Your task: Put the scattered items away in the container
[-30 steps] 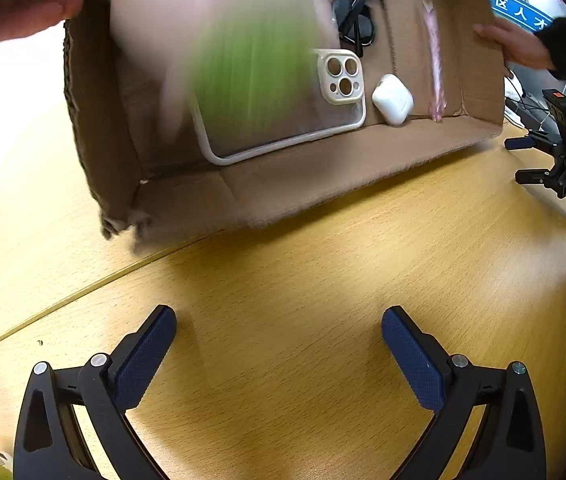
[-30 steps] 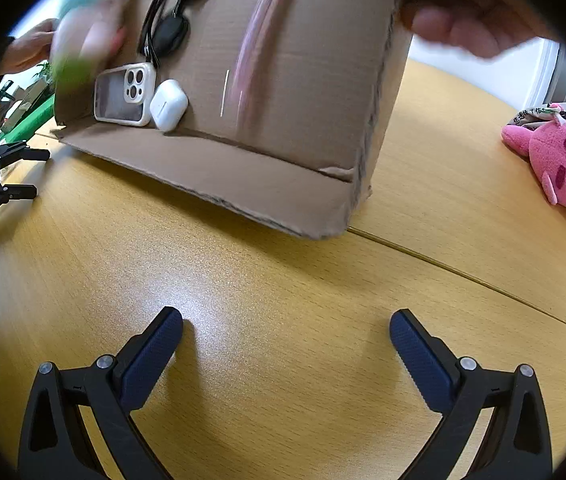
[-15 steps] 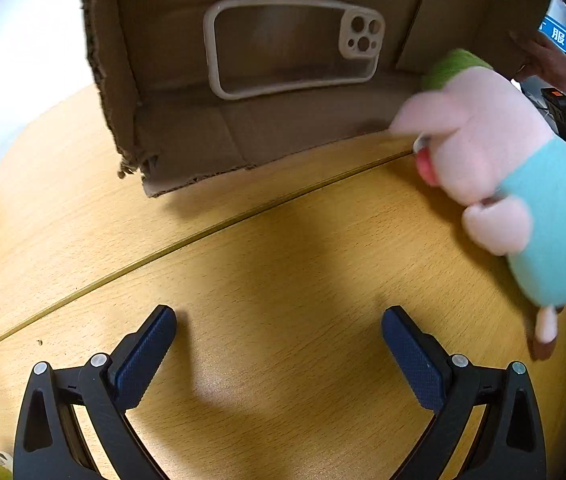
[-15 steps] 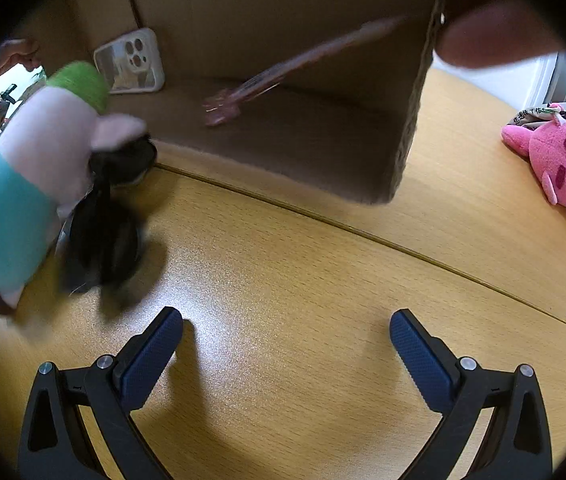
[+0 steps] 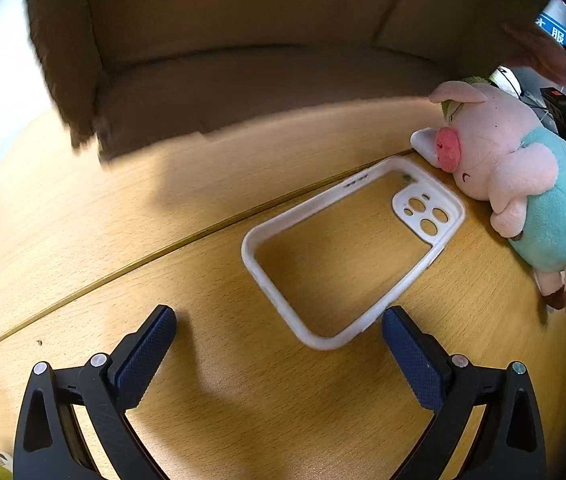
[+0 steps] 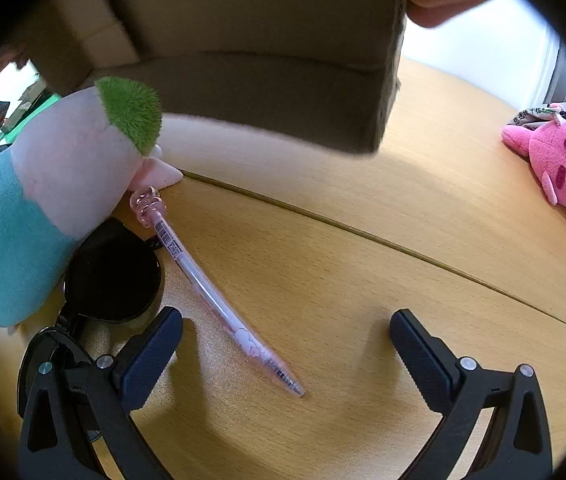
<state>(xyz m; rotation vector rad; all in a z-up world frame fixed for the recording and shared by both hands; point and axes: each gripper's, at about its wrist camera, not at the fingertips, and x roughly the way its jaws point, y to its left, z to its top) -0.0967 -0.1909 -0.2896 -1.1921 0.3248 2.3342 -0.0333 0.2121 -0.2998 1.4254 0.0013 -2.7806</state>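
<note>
Overhead, the cardboard box [image 5: 243, 60] is blurred and cropped by both views. Both tools – left [image 5: 279, 334], right [image 6: 286, 334] – gape, holding nothing. On the worktop [image 5: 83, 220]: phone case [image 5: 347, 248], plush pig [image 5: 523, 184], sunglasses [image 6: 111, 276] partly hidden, pen [image 6: 211, 288] – its barcode label unreadable.

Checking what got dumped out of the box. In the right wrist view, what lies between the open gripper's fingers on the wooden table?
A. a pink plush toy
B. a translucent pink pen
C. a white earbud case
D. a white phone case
B: the translucent pink pen lies on the wooden table, its tip between the fingers of the open right gripper.
</note>
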